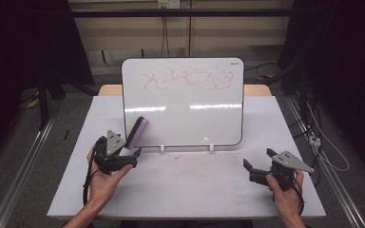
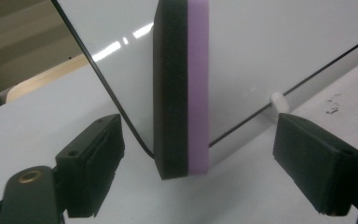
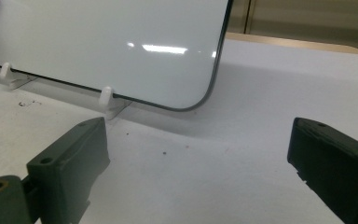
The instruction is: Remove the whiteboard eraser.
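High view: whiteboard [image 1: 183, 102] stands mid-frame on the table [image 1: 185, 190], eraser [image 1: 137, 133] leaning at its lower-left edge just above the left gripper [image 1: 132, 156]; bare tabletop lies between that and the right gripper [image 1: 256, 164], lower right. Left gripper view: jaws spread, flanking the eraser [image 2: 181, 88] without touching it. Right gripper view: jaws released, nothing between them, with the board's [image 3: 107, 46] rounded corner and a white clip foot [image 3: 105, 95] ahead.

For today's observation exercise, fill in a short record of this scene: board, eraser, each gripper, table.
board: whiteboard propped upright on two white clips, red scribble near its top
eraser: black and purple eraser on the board's lower left edge
left gripper: left gripper has jaws either side of the eraser, pads clear of it
right gripper: right gripper open, nothing between its jaws, low over the table
table: white table
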A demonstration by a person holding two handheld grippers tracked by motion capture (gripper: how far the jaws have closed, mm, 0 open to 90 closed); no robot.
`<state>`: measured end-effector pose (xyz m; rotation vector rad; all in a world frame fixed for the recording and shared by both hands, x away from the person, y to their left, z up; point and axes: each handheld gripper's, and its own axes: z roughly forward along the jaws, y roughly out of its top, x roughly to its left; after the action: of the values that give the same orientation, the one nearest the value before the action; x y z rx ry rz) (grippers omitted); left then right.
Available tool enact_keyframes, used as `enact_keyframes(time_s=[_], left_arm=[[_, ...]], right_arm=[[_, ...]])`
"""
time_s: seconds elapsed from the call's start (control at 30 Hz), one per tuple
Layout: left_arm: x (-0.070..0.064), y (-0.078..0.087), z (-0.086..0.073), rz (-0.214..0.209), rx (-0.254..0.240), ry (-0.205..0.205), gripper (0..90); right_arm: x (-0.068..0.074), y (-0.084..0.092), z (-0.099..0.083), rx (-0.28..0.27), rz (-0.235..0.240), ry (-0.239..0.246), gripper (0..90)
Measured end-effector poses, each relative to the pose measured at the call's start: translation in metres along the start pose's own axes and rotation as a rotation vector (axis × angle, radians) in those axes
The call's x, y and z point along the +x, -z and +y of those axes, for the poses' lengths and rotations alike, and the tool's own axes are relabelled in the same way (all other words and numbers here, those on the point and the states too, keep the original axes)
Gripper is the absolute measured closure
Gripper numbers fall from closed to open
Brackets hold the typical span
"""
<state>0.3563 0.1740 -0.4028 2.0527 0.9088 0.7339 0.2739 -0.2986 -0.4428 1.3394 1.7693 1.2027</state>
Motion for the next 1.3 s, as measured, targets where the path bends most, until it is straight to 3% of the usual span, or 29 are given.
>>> enact_keyframes(time_s=[0.37, 0.53, 0.67, 0.77, 1.3], left_arm=[[0.003, -0.016, 0.001, 0.054, 0.051, -0.038, 36.0], [0.004, -0.02, -0.002, 0.058, 0.067, -0.044, 43.0], [0.003, -0.024, -0.003, 0.029, 0.098, -0.065, 50.7], [0.002, -0.029, -0.004, 0.051, 0.096, -0.078, 57.2], [0.004, -0.025, -0.002, 0.036, 0.067, -0.05, 63.4]], right_arm=[[0.001, -0.002, 0.0, 0.001, 0.0, 0.008, 5.0], [0.002, -0.002, 0.001, 0.0, 0.0, 0.005, 5.0], [0.002, -0.003, 0.002, -0.001, -0.004, 0.009, 5.0], [0.002, -0.005, 0.003, -0.001, -0.005, 0.009, 5.1], [0.001, -0.003, 0.001, 0.0, -0.006, 0.003, 5.2]])
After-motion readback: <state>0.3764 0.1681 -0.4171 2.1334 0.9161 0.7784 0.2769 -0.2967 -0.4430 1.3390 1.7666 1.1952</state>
